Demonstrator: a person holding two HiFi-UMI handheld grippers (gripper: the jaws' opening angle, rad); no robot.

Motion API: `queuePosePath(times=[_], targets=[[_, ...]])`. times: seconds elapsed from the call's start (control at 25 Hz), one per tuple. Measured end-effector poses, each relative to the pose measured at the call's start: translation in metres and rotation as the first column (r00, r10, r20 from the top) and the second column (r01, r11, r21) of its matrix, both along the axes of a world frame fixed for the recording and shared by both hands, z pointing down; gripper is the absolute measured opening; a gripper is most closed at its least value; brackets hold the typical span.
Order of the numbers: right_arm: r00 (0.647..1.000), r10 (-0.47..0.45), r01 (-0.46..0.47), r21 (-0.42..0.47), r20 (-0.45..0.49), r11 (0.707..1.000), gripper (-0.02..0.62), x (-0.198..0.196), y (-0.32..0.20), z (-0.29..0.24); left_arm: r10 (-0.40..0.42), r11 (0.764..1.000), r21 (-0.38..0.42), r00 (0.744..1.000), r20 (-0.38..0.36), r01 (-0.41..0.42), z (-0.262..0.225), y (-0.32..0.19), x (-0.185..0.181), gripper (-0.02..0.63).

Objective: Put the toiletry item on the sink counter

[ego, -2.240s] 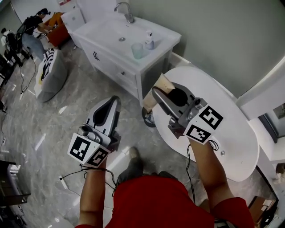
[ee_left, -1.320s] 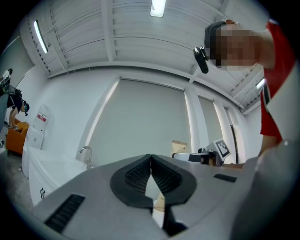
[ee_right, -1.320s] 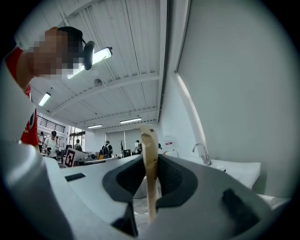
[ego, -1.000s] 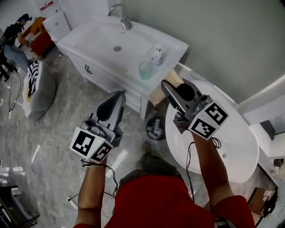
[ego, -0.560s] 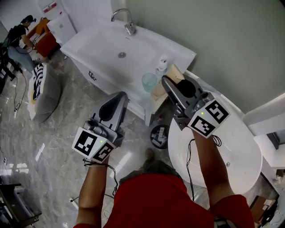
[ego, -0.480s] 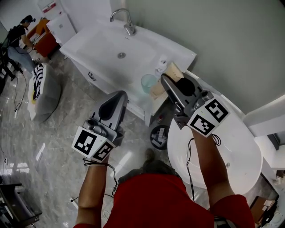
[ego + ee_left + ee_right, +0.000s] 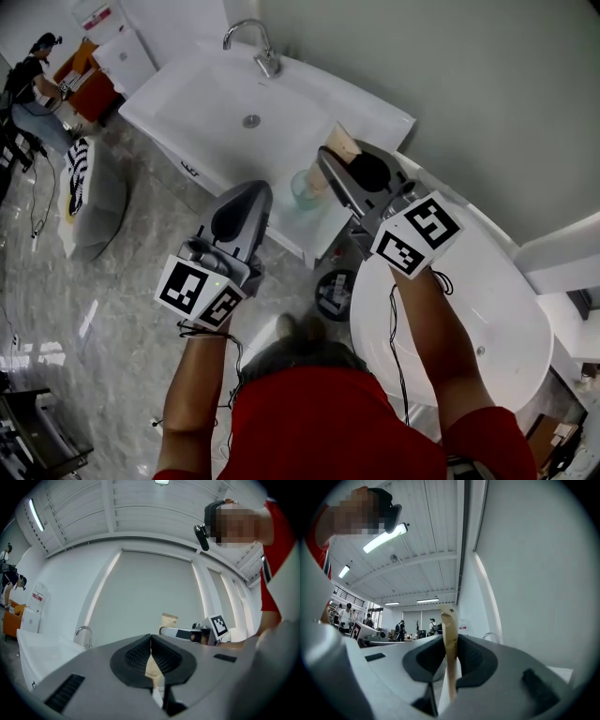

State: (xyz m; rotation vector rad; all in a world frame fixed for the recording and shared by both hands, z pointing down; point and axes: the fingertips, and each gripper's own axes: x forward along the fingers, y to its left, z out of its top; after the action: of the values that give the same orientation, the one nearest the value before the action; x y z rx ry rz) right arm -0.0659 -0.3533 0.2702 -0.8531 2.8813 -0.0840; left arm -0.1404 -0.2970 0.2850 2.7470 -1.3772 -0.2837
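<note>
A flat tan toiletry packet (image 7: pixel 339 142) sticks out of my right gripper (image 7: pixel 336 167), whose jaws are shut on it. The right gripper view shows the packet (image 7: pixel 448 625) edge-on between the dark pads. In the head view it hangs over the right end of the white sink counter (image 7: pixel 375 108), just above a pale translucent cup (image 7: pixel 304 187). My left gripper (image 7: pixel 255 192) is lower and to the left, in front of the cabinet. Its pads (image 7: pixel 140 656) meet and hold nothing. From the left gripper view the packet (image 7: pixel 169 619) shows beyond them.
A chrome faucet (image 7: pixel 255 45) stands at the back of the basin. A round white table (image 7: pixel 469 309) is to the right, and a small bin (image 7: pixel 333 292) sits on the floor between it and the cabinet. A patterned grey seat (image 7: pixel 84 187) and a person (image 7: pixel 33 70) are far left.
The right gripper has carried the packet left, from beside the counter to over its right end. It now hides the soap bottle. The left gripper has edged closer to the cabinet.
</note>
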Motion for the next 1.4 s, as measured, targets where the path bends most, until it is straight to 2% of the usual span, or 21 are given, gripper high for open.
queuePosePath(times=[0.16,0.64,1.12,1.4], targets=[[0.998,0.048,-0.048,0.009,-0.029,0.999,0.081,-0.007,-0.017,0.014,0.014,1.0,-0.001,1.0,0.002,-0.014,0.01,-0.019,-0.002,0.018],[0.988,0.122,-0.127,-0.057,-0.092,0.99,0.081,-0.016,-0.051,0.079,0.022,0.999,-0.045,1.0,-0.008,-0.023,0.05,-0.058,-0.013,0.018],[0.976,0.146,-0.167,-0.124,-0.162,0.978,0.081,-0.028,-0.067,0.131,0.057,0.995,-0.085,0.998,-0.018,-0.059,0.074,-0.079,-0.011,0.018],[0.968,0.128,-0.169,-0.181,-0.218,0.969,0.081,-0.035,-0.069,0.155,0.075,0.991,-0.108,0.997,-0.026,-0.077,0.084,-0.08,-0.009,0.018]])
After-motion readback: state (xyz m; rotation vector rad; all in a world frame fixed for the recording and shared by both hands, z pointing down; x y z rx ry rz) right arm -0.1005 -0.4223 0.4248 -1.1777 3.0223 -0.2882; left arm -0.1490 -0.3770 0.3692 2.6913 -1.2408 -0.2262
